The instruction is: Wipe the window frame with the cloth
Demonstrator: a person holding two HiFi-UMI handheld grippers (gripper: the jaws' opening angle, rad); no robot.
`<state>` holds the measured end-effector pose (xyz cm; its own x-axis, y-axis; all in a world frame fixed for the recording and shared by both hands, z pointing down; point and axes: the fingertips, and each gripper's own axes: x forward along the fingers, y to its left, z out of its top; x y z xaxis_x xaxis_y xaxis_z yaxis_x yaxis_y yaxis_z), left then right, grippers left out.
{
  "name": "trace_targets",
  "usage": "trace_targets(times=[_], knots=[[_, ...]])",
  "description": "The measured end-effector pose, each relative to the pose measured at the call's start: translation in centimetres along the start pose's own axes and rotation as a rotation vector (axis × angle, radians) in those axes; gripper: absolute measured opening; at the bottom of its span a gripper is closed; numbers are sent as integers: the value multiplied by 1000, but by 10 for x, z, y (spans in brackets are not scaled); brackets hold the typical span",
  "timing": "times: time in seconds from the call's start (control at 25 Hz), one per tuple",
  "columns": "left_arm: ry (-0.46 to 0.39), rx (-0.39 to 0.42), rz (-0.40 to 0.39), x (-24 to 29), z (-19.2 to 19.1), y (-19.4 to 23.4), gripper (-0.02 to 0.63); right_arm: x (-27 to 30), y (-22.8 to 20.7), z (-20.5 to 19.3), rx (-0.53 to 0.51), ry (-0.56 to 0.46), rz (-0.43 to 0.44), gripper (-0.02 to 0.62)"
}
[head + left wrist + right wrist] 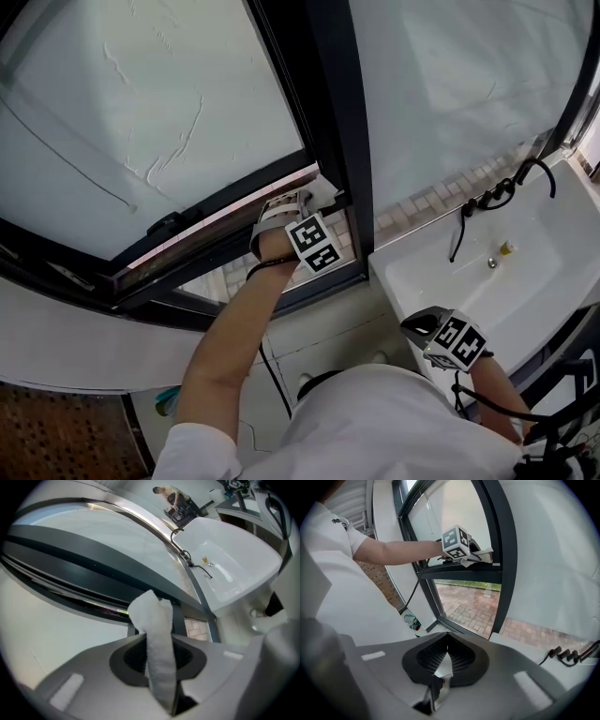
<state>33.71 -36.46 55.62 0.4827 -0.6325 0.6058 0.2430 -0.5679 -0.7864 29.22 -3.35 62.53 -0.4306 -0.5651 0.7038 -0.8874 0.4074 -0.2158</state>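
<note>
A white cloth (322,193) is pinched in my left gripper (302,201), which is shut on it. The cloth is pressed to the dark window frame (330,112) where the horizontal bar meets the upright post. In the left gripper view the cloth (151,613) stands up out of the jaws, its top against the frame (70,566). My right gripper (419,324) hangs low by the sink, shut with nothing in it. From the right gripper view, its closed tips (447,637) point toward the window, where the left gripper (474,551) and cloth (483,555) rest on the crossbar.
A white sink (525,272) with a black tap (492,197) stands to the right, below the window. A black cable runs down from my left arm. A small bottle (167,401) sits on the floor at the lower left. Brick paving (473,606) shows outside.
</note>
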Motion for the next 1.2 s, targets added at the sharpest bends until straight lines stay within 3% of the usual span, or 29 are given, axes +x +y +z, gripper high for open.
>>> trace_targets(times=[0.28,0.52,0.68,0.84,1.0,1.12,1.2], knots=[[6,38,-35,-12,9,-25,103,12,-5,-14,-1,20,43,4],[-91,-36,-118,-43,17,-67,103,46,-3,-23,21,48,93,4],[-180,-227,-146,-83,14,-96,104,62,2,-29,7,67,100,5],[-252,-439,-162,-128,-20,-123,103,63,9,-15,4,25,45,5],[-291,-575,-127,-186,-79,-140,104,56,20,4,-8,-16,-41,5],[-312,-699,-98,-242,-137,-156,104,55,51,24,-37,-39,-95,5],[-298,-721,-59,-281,-183,-170,104,58,82,39,-38,-72,-125,6]])
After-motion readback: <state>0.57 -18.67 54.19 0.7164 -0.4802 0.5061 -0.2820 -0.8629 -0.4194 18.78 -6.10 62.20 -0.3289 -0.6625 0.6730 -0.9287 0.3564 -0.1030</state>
